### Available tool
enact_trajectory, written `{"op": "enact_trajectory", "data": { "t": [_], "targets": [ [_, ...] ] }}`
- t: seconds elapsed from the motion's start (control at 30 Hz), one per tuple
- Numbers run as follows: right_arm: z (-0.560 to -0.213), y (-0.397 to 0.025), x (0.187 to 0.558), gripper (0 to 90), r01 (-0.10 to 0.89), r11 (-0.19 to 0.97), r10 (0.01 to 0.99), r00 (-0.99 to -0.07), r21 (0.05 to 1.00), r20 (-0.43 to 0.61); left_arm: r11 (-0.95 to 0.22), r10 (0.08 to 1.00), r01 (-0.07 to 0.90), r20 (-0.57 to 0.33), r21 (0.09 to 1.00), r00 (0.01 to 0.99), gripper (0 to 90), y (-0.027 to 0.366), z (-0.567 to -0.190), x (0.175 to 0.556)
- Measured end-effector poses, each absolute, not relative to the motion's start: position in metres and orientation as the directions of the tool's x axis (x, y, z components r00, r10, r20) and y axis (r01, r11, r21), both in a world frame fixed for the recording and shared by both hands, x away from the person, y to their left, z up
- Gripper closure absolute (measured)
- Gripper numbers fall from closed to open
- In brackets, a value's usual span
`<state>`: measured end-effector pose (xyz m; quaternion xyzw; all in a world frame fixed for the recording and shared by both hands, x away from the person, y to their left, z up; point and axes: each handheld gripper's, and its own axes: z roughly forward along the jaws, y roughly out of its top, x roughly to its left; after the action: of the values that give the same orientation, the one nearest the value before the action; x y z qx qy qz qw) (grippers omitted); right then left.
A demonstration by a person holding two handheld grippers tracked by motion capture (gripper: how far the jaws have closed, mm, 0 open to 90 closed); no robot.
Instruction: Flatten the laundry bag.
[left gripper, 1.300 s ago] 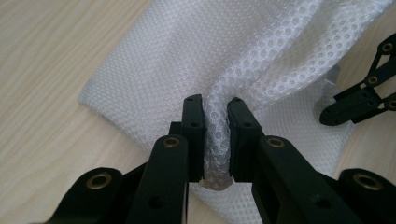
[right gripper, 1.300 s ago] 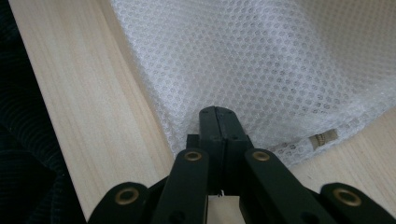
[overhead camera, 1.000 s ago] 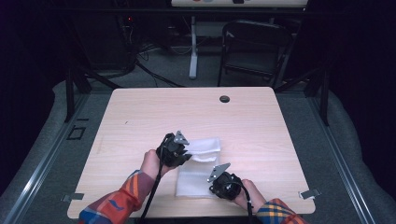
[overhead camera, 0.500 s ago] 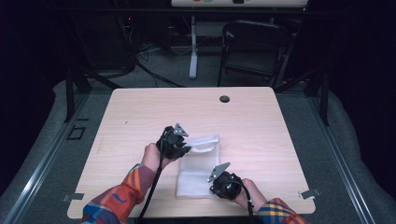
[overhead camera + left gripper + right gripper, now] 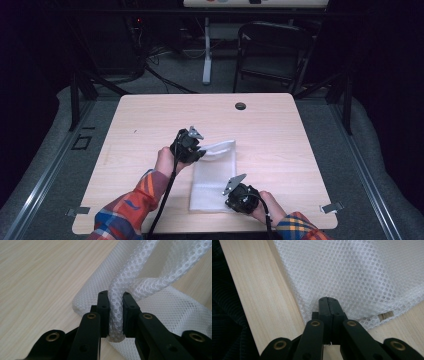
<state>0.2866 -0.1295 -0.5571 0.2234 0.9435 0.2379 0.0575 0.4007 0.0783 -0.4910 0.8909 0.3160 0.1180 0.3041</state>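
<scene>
A white mesh bag [image 5: 215,175] lies on the wooden table [image 5: 280,135], near its front edge. My left gripper [image 5: 199,150] is at the bag's far left corner. In the left gripper view it [image 5: 115,294] is shut on a bunched fold of the mesh [image 5: 140,272], which rises off the wood. My right gripper [image 5: 229,196] sits at the bag's near right edge. In the right gripper view its jaws [image 5: 328,300] are pressed together on the edge of the flat mesh [image 5: 352,272], beside a small zip end [image 5: 384,315].
A dark cable hole [image 5: 240,106] sits near the table's far edge. Behind the table stand a black folding chair [image 5: 272,50] and a white stand post [image 5: 206,55], with cables on the floor. The table's front edge [image 5: 237,315] runs close beside the right gripper.
My left gripper has moved a little farther away with the bag's corner in it, drawing the mesh out longer. The right gripper has stayed in place on the near edge.
</scene>
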Motion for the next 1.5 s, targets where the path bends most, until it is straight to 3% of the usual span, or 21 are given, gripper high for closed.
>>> {"op": "enact_trajectory", "data": {
  "t": [1.5],
  "targets": [
    [-0.557, -0.133, 0.286, 90.0, 0.352, 0.811, 0.376, -0.925, 0.468, 0.044, -0.543, 0.731, 0.533, 0.051, 0.649, 0.681, 79.9, 0.085, -0.482, 0.448]
  ]
}}
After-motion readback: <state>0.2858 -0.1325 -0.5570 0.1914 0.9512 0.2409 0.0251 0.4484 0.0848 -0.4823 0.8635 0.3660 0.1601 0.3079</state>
